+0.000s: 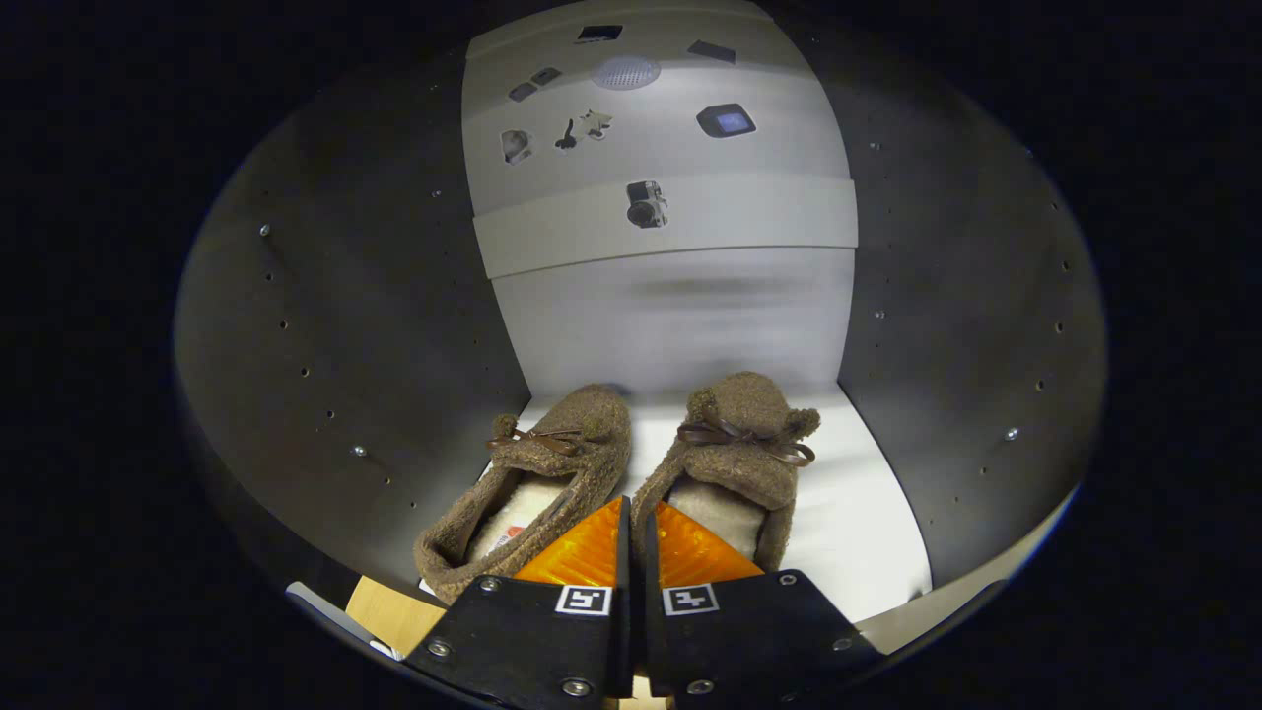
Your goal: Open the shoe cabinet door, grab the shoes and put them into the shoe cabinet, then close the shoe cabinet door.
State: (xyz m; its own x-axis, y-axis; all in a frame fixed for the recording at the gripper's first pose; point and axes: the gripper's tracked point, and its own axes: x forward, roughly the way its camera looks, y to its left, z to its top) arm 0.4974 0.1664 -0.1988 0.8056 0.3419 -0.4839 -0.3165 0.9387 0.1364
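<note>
Your gripper [634, 513] has its fingers close together, pinching the inner edges of the two shoes [631, 463]. The shoes sit side by side on the white shelf [858, 513] inside the shoe cabinet [325, 325].

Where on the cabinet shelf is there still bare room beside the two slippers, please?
Bare shelf lies between the right slipper and the right wall. It is crowded between the left slipper and left wall, and where the gripper pinches both inner edges.

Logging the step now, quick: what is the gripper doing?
Gripper: shut on the touching inner sides of the two brown slippers, inside the cabinet.
</note>
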